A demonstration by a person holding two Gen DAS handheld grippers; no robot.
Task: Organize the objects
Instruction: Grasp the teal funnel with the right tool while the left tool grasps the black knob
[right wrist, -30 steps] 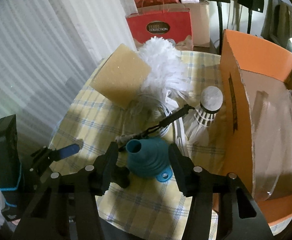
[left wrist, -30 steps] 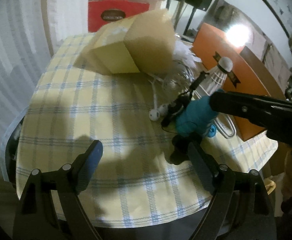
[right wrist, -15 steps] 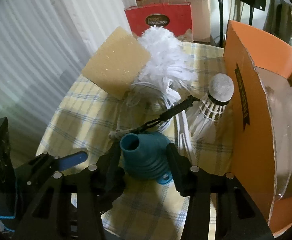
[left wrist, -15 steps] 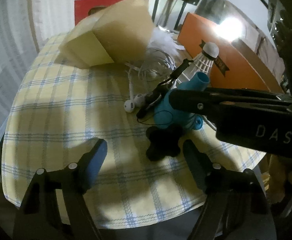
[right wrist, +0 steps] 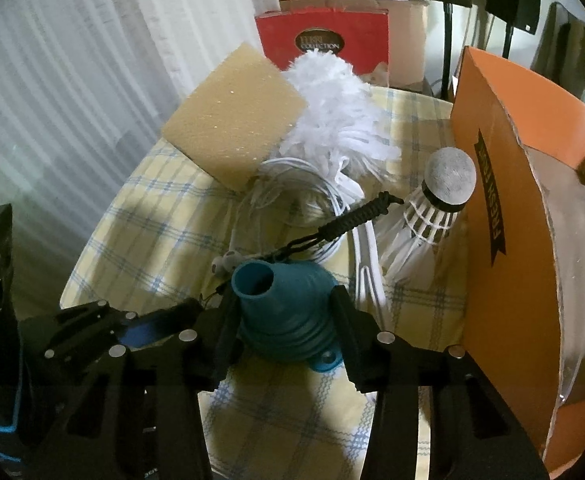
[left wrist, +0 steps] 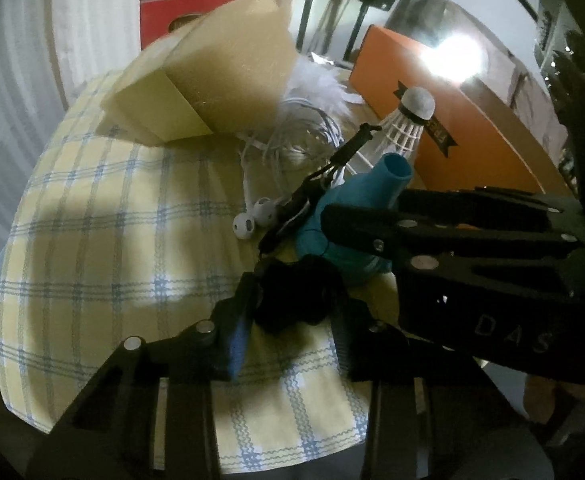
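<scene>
left wrist view showed the left gripper (left wrist: 292, 312) with its two fingers drawn in on either side of a small black fluffy object (left wrist: 298, 296) that lay on the checked tablecloth (left wrist: 104, 216), and they looked clamped on it, or very nearly so. right wrist view showed the right gripper (right wrist: 282, 320) with its fingers pressed against the flanks of the teal funnel (right wrist: 282, 320), which sat narrow end up on the cloth just beside the black object. to do this step well, i judged that each gripper should lift straight up before moving sideways, because a thin black cord (right wrist: 348, 220) lay across the funnel's far side and ran down toward the black object, and the white earphones (left wrist: 254, 216) with their looped cable (right wrist: 292, 196) lay touching that same heap. a sideways drag would probably pull the whole tangle. the two grippers were close together, so one moving at a time seemed safer. open room lay on the bare cloth to the left, toward the table's near edge; the right side was hemmed in by the orange box (right wrist: 504, 184), with the shuttlecock (right wrist: 432, 204) leaning against it. the yellow sponge block (left wrist: 212, 80) and white duster (right wrist: 340, 120) closed off the far side.
</scene>
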